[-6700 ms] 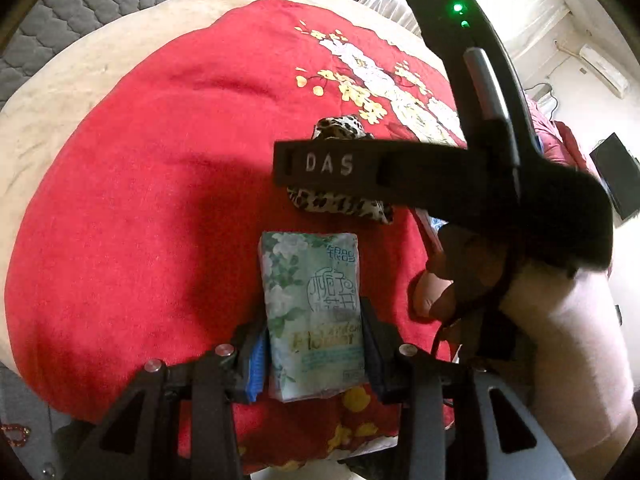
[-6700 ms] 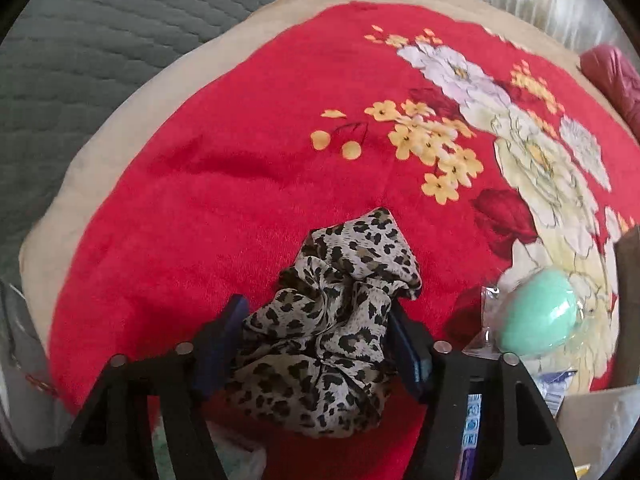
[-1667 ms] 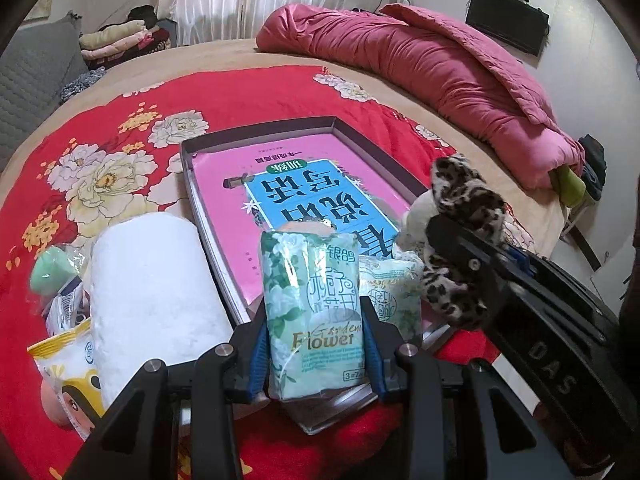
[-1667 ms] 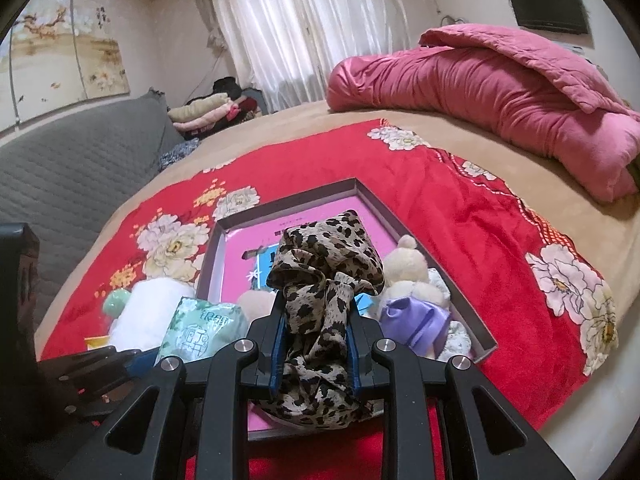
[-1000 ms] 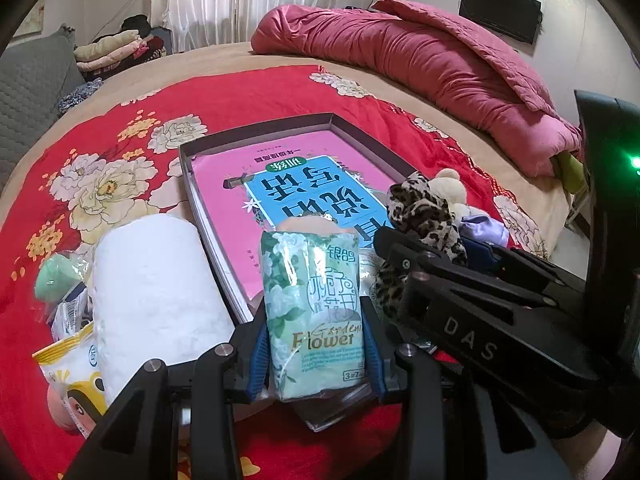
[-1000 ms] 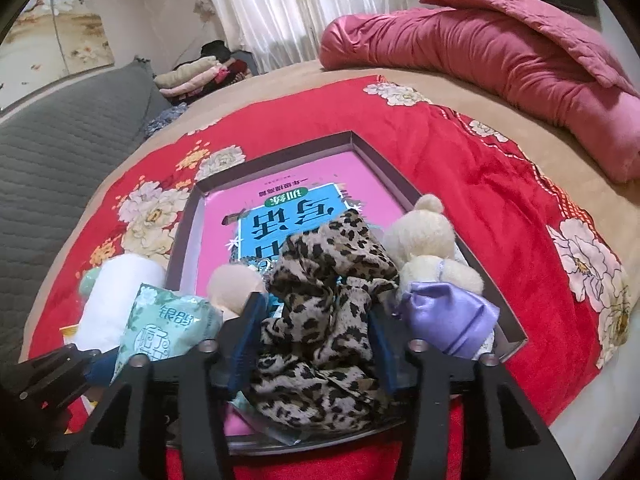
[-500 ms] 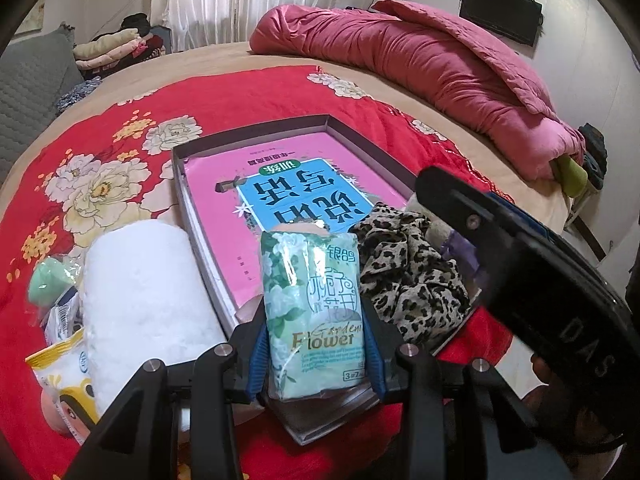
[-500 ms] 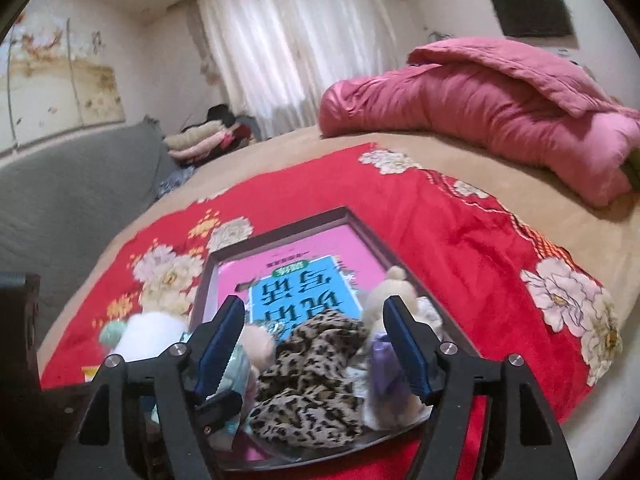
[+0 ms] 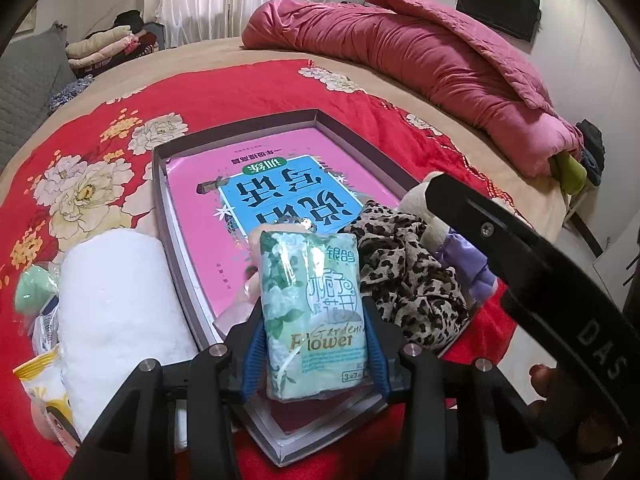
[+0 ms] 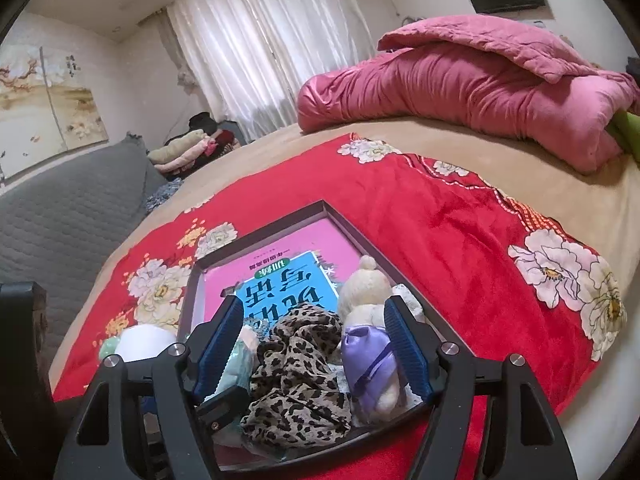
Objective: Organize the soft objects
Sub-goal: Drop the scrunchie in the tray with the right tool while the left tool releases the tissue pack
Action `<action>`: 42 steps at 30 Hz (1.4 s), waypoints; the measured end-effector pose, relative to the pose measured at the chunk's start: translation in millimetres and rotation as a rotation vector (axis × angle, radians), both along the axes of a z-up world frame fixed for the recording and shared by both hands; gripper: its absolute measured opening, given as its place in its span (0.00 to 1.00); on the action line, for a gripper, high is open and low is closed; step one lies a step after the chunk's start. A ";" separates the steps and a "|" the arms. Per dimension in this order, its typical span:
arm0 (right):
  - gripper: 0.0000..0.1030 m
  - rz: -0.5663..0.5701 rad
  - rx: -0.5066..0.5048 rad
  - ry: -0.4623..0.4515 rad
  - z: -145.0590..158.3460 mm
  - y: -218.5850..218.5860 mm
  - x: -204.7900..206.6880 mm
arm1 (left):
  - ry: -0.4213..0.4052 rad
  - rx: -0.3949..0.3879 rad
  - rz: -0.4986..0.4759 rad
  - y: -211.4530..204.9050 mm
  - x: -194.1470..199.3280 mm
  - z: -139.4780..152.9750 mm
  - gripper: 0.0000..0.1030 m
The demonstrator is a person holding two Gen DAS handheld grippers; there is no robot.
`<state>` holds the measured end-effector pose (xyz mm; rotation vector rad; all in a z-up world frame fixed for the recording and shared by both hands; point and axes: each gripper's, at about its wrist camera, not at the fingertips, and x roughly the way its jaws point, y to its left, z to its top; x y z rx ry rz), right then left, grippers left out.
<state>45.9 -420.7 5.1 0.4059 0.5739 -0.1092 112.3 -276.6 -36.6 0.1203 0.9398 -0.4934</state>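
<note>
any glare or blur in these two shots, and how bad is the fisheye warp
Left wrist view: sharp, with a small glare spot on the green plastic tissue pack and the bed edge bowed by the lens. Right wrist view: white curtains blown out by backlight, dark corner vignette, leopard-print fabric scrunchie still crisp.

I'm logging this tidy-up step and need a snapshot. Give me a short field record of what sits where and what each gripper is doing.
container: shallow dark-rimmed box on the red floral blanket
box contents: pink and blue book, leopard-print fabric scrunchie, cream plush toy with purple bow
left gripper: jaws opening, green flower-print tissue pack between the pads, over the box's near corner
right gripper: open, empty, above the scrunchie
outside box: white fluffy roll, left of the box
</note>
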 end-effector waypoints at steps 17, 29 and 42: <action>0.73 -0.012 -0.003 0.031 -4.4 0.1 5.1 | 0.007 -0.050 -0.013 5.3 -5.4 5.2 0.55; 0.73 -0.014 -0.006 0.029 -6.3 -2.5 4.4 | -0.012 -0.070 0.020 18.7 -7.3 14.0 0.62; 0.73 -0.026 -0.007 0.016 -4.6 -4.7 -0.4 | -0.040 -0.073 0.041 29.0 -19.4 28.7 0.63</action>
